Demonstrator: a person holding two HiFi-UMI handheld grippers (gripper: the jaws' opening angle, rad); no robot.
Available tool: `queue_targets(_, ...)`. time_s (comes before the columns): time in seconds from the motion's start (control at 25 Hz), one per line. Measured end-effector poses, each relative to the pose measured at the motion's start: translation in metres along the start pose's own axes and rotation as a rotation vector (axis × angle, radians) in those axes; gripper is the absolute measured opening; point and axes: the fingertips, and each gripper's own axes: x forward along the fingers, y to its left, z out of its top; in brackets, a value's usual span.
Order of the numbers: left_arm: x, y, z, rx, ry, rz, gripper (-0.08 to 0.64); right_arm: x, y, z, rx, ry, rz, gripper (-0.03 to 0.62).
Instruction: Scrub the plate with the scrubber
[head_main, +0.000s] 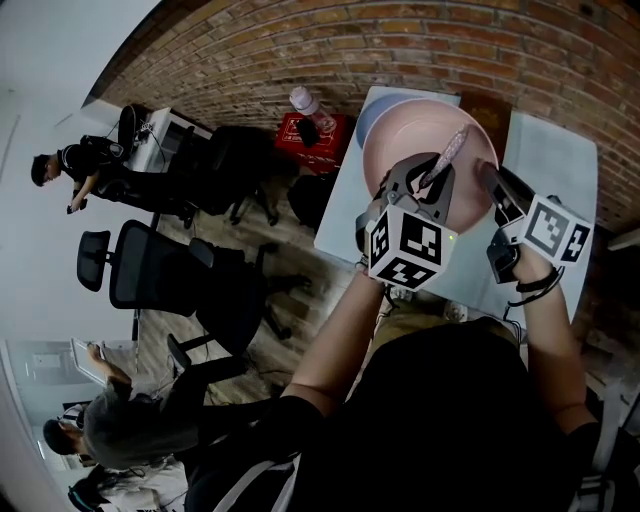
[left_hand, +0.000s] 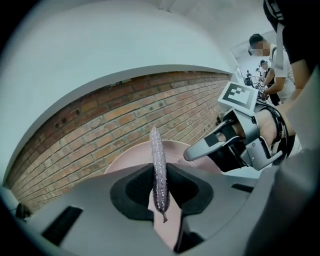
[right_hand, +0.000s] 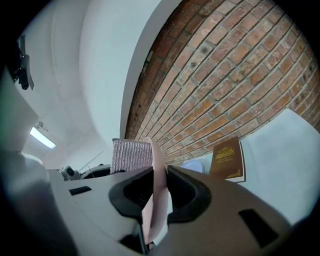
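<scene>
The scrubber (left_hand: 159, 165) is glinting, a rough silvery mesh; the pink plate (head_main: 395, 150) is looking smooth and softly matt. The left gripper (left_hand: 160, 184) is showing matt grey plastic, and the brick wall (right_hand: 240, 75), upper right, is looking coarse.

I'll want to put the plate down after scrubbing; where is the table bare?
Bare: the white table right of the pink plate, between the brown book and the table's right edge. Crowded: the left side, where the plate, a bluish dish behind it, the left gripper with the scrubber and the right gripper bunch together.
</scene>
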Motion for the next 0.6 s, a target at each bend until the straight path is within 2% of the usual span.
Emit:
queue_targets(0.32, -0.004, 0.042, 0.001, 0.022, 0.034, 0.093, 0.083, -0.002, 0.007, 0.001, 0.042, 0.0, 0.032, 0.08)
queue_targets(0.6, -0.008, 0.069, -0.02, 0.03, 0.105, 0.164, 0.083, -0.003, 0.004, 0.007, 0.054, -0.001, 0.04, 0.08)
